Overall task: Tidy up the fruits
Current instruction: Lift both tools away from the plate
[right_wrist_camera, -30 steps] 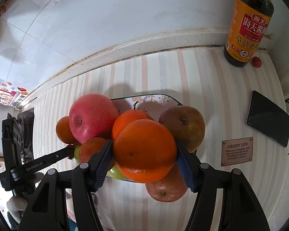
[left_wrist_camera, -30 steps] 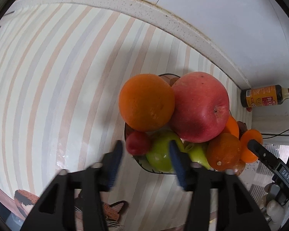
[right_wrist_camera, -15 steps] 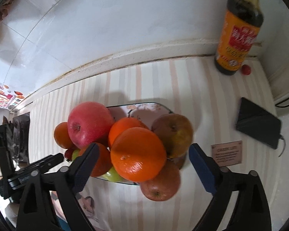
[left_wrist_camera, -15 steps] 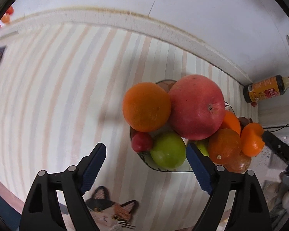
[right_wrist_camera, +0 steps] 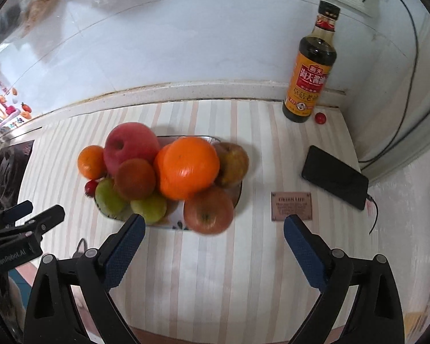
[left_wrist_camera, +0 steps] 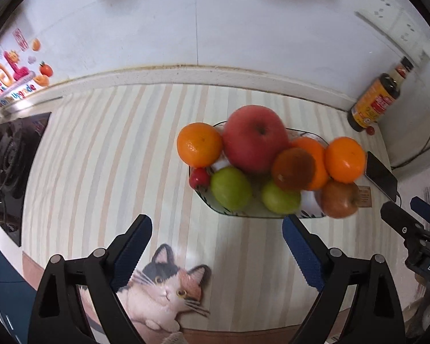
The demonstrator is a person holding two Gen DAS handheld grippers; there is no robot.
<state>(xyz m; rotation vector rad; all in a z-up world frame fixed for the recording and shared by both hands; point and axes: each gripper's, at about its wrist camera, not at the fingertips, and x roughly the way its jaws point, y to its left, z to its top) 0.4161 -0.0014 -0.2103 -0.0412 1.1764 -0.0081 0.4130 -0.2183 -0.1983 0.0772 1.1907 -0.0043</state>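
My left gripper [left_wrist_camera: 217,239] is spread wide with nothing between its blue pads, hanging above the striped tabletop [left_wrist_camera: 106,154] just short of the fruit plate [left_wrist_camera: 215,205]. My right gripper [right_wrist_camera: 214,238] is spread just as wide and also holds nothing, its left pad close to the plate's near rim [right_wrist_camera: 169,225].

From the right wrist view, the fruits sit heaped at 12 o'clock from the gripper. A large orange [right_wrist_camera: 189,167] tops the pile, with a red apple [right_wrist_camera: 130,146] at its 9 o'clock and a brownish apple [right_wrist_camera: 233,163] at its 3 o'clock. A reddish apple [right_wrist_camera: 207,213] lies at the near edge, seemingly overhanging the rim. Two green fruits [right_wrist_camera: 147,207] sit low at 7 o'clock of the orange, a small tangerine [right_wrist_camera: 134,179] above them. Another tangerine [right_wrist_camera: 91,162] and a small red fruit [right_wrist_camera: 91,186] sit at the far left.

Beyond the plate at 1 o'clock stands a soy sauce bottle [right_wrist_camera: 309,71] against the wall, a tiny red tomato [right_wrist_camera: 320,118] beside its base. A black phone [right_wrist_camera: 334,176] lies at 2 o'clock, with a small brown plaque [right_wrist_camera: 291,206] near it. A cat picture [left_wrist_camera: 163,286] shows under my left gripper.
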